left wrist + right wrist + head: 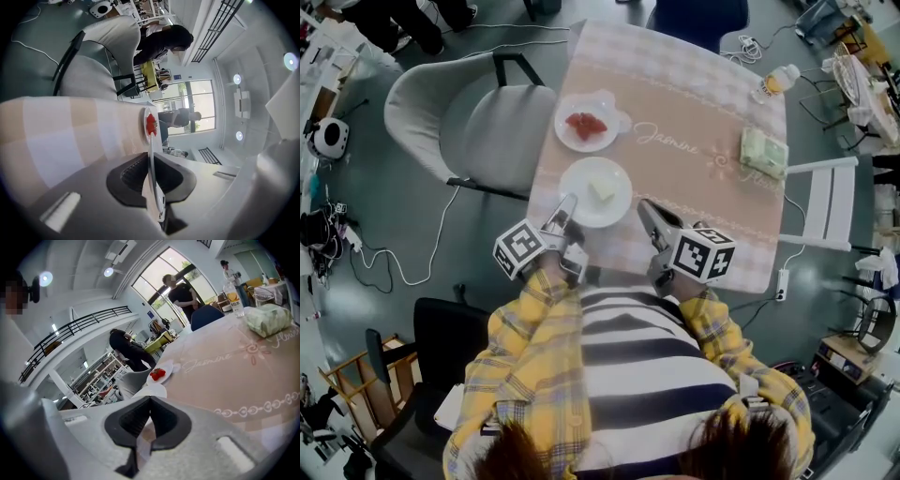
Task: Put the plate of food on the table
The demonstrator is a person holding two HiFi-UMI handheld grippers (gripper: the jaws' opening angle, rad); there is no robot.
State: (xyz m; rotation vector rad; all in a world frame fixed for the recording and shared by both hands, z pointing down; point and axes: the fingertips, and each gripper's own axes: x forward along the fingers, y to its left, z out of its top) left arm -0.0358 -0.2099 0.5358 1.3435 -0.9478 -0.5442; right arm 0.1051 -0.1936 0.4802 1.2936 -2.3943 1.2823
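Observation:
A white plate (581, 178) with a pale piece of food (602, 187) sits at the table's near left part. My left gripper (569, 208) is shut on its near rim. In the left gripper view the plate (151, 159) shows edge-on between the pads. Whether it rests on the cloth or hangs just above it I cannot tell. My right gripper (645, 208) is shut and holds nothing, over the table's front edge, right of the plate. The right gripper view shows the gripper (150, 420) with the plate (154, 391) just beyond it.
A second white plate (567, 136) with strawberries (586, 124) lies farther back. A green packet (764, 152) and a bottle (776, 82) are at the table's right. A grey chair (478, 122) stands left, a white chair (825, 202) right.

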